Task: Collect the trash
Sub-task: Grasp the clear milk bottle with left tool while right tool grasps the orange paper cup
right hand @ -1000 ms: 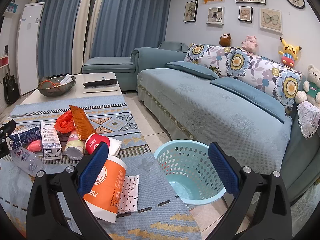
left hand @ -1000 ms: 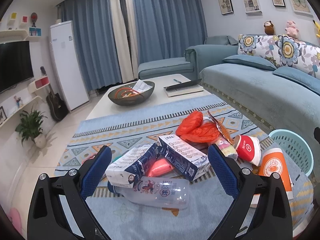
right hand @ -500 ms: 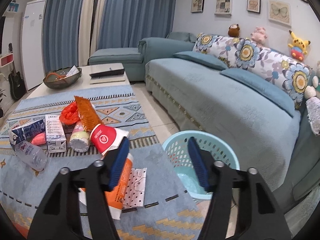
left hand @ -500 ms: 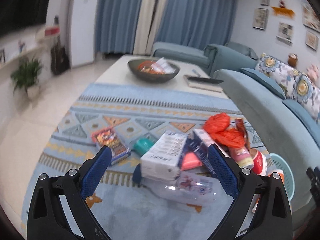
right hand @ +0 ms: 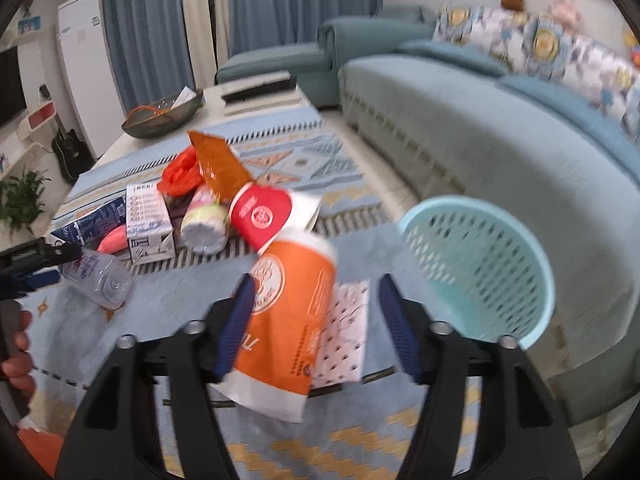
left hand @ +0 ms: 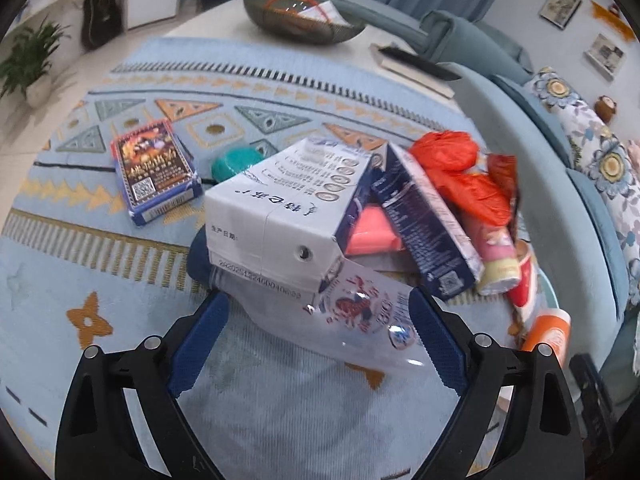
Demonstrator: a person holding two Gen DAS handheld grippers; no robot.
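Trash lies in a heap on the patterned rug. My left gripper (left hand: 316, 340) is open, its jaws on either side of a clear plastic bottle (left hand: 344, 312) that lies under a white milk carton (left hand: 288, 208). A dark blue carton (left hand: 428, 224), an orange plastic bag (left hand: 460, 172) and a pink item (left hand: 372, 232) lie just beyond. My right gripper (right hand: 316, 320) is open around a large orange paper cup (right hand: 288, 320) lying on its side; its left pad is at the cup, the right pad stands apart. The light blue basket (right hand: 480, 264) stands to the right.
A card box (left hand: 156, 172) and a teal lid (left hand: 236, 162) lie left of the heap. A red cup (right hand: 262, 216), a pink tube (right hand: 204, 220) and a spotted paper (right hand: 348, 332) lie near the orange cup. The sofa (right hand: 500, 128) runs along the right; a coffee table with a bowl (right hand: 164, 114) is behind.
My left gripper has moved down and close to the clear bottle. My right gripper has narrowed, then dropped over the orange cup, which now lies between its jaws.
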